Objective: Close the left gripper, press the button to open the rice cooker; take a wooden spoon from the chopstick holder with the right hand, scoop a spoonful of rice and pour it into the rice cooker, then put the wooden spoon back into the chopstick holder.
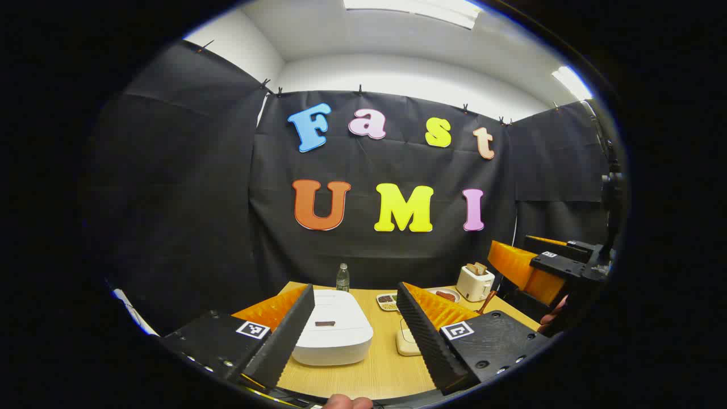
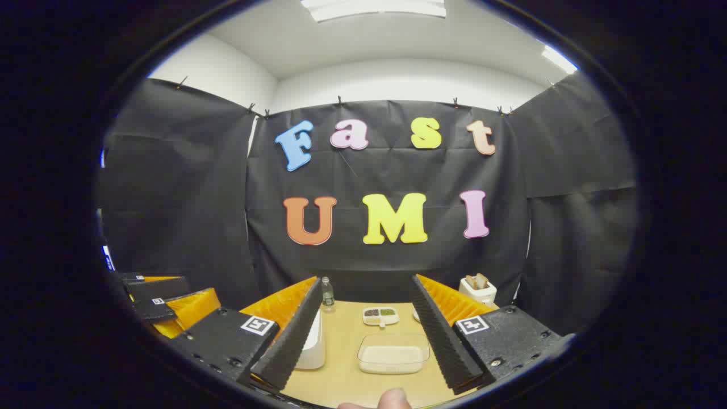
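The white rice cooker point(image 1: 332, 335) stands on the wooden table point(image 1: 383, 369) with its lid down, a dark button point(image 1: 325, 323) on top. My left gripper point(image 1: 355, 287) hovers above and in front of it, open, the cooker showing between its fingers. A thin brown handle point(image 1: 486, 303), maybe the wooden spoon, sticks up at the right; its holder is hidden. A shallow clear box of rice point(image 2: 393, 352) lies straight ahead of my right gripper point(image 2: 366, 281), which is open and holds nothing. The cooker's edge point(image 2: 312, 343) shows behind its left finger.
At the back of the table stand a water bottle point(image 1: 342, 277), a small divided dish point(image 2: 380, 315), a plate point(image 1: 446, 295) and a white toaster point(image 1: 474, 282) with bread. Black cloth walls close in the table. A person's fingertip point(image 2: 392, 400) shows at the bottom.
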Motion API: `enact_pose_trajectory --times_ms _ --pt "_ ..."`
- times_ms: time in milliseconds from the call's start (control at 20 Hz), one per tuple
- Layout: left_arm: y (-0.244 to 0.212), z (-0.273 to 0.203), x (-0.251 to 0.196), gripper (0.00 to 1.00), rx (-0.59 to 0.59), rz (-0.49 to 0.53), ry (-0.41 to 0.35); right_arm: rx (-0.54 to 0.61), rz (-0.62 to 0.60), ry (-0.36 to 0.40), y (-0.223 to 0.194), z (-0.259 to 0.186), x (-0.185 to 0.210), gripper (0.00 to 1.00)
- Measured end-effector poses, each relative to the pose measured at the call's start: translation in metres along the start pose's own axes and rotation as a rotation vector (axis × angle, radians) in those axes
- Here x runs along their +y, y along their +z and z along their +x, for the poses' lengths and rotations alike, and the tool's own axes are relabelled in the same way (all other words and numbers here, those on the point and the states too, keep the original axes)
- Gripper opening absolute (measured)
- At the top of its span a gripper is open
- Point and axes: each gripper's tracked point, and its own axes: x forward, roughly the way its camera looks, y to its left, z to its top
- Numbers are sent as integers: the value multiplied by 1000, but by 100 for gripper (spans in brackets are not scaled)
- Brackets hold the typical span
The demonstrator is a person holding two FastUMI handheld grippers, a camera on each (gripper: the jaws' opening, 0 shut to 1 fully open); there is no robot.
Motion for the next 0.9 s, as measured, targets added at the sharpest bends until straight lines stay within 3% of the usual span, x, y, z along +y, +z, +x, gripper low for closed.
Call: enact_pose_trajectory --times_ms 600,900 --pt "-5 1 24 94 8 -3 72 31 1 36 -2 1 9 100" --pt "0 1 19 94 -3 -52 48 10 -2 15 5 -3 -5 100"
